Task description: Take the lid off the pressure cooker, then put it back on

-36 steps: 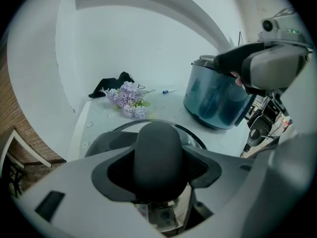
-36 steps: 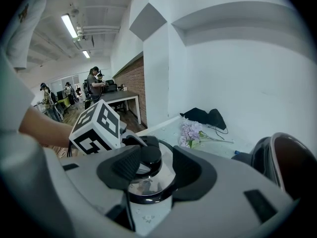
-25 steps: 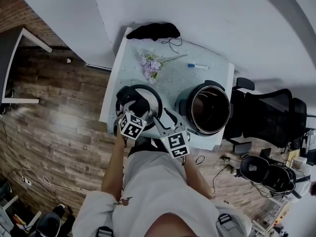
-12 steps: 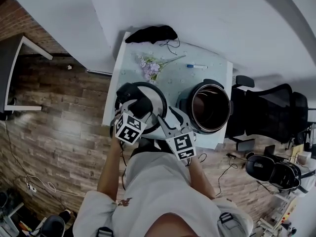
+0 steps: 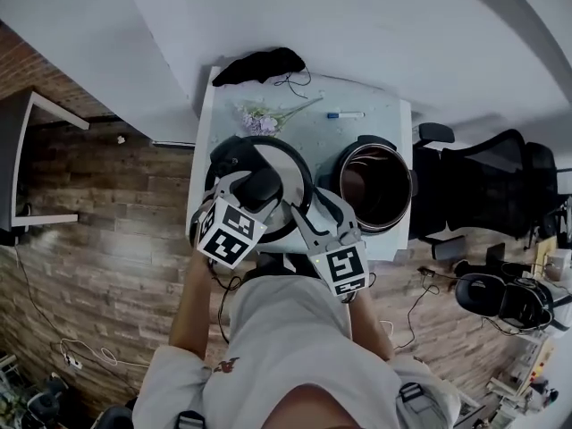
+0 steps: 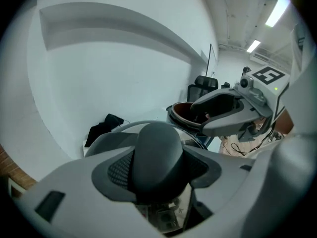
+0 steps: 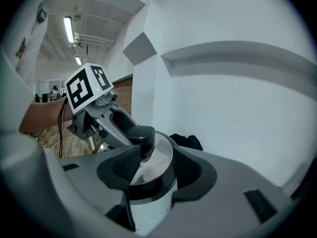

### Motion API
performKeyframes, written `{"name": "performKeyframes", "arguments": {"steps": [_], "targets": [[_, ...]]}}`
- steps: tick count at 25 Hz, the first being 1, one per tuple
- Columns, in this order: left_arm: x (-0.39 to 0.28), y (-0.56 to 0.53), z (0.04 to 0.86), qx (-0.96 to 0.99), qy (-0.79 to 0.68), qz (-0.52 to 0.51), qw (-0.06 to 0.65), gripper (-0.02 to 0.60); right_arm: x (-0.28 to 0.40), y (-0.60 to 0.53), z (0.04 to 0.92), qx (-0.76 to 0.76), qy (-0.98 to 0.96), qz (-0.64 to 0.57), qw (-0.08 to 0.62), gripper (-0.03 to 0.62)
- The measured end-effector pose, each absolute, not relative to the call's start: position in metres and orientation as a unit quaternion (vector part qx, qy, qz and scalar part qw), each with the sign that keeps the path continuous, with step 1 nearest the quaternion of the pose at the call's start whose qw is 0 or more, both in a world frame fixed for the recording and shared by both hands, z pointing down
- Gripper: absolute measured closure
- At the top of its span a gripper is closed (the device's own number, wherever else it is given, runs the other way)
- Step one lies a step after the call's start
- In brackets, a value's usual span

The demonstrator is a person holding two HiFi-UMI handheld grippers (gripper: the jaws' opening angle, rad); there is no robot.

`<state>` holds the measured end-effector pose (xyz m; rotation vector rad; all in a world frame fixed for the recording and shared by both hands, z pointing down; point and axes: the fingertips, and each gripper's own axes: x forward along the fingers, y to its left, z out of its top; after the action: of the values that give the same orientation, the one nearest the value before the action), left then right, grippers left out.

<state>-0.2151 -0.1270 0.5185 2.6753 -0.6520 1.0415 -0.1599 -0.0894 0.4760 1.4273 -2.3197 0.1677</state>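
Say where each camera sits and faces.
Head view: on the head, steeply down onto table, open pot, lid; torso and arms show.
Left gripper view: on left claw, facing the lid's knob it grips; own jaws show.
Right gripper view: on right claw, facing the lid's rim it grips; own jaws show.
Shared: both show the lid.

silver lid, black knob, pale dotted table, brown plank floor

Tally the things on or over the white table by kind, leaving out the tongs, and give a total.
pressure cooker pot: 1
lid: 1
flower sprig: 1
marker pen: 1
black cloth: 1
Total: 5
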Motion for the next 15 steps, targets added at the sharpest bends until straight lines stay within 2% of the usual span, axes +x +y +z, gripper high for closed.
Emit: {"name": "performKeyframes", "arguments": {"steps": [15], "targets": [[-0.136,-0.130,0.471,0.932,-0.123,0.339,0.037,0.307,-0.089,-0.085,0.440,0.588,-0.788,0.049,0.175,0.388]]}}
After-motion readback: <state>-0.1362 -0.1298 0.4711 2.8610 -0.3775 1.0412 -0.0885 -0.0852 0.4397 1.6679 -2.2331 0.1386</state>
